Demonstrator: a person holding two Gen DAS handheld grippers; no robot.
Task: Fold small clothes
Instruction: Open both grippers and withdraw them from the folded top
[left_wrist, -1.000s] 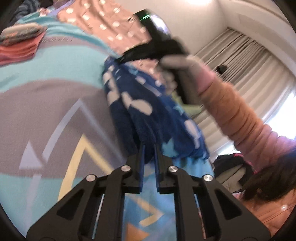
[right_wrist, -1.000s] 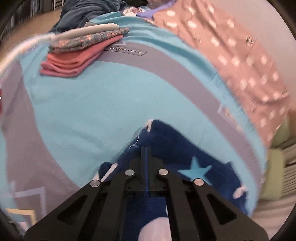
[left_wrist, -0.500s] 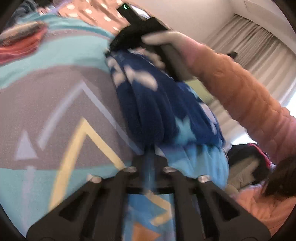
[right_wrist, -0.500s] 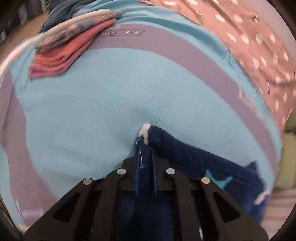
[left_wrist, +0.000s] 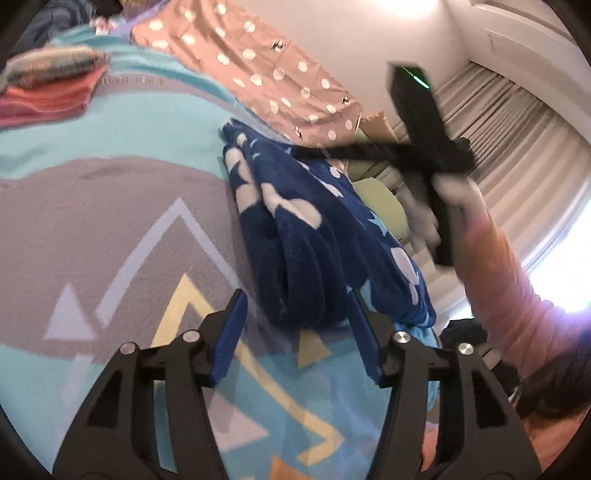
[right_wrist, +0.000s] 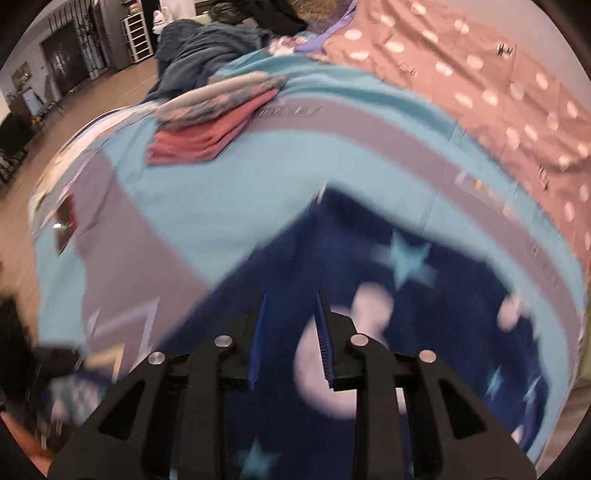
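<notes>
Both of your hand-held grippers have just been opening and have let go of the blue garment (left_wrist: 310, 236). Your left hand-held gripper (left_wrist: 295, 332) stands spread, the folded garment's near end just beyond its fingers at 12 o'clock. Your right hand-held gripper (right_wrist: 291, 332) is parted above the garment, nothing pinched. Farther off, at 10 o'clock, folded clothes (right_wrist: 207, 129) are stacked on the bed (right_wrist: 192, 206).

Motion blur smears the garment (right_wrist: 388, 295) and the hand (left_wrist: 454, 192); the stack (left_wrist: 48, 88) is cut off at the left edge.
</notes>
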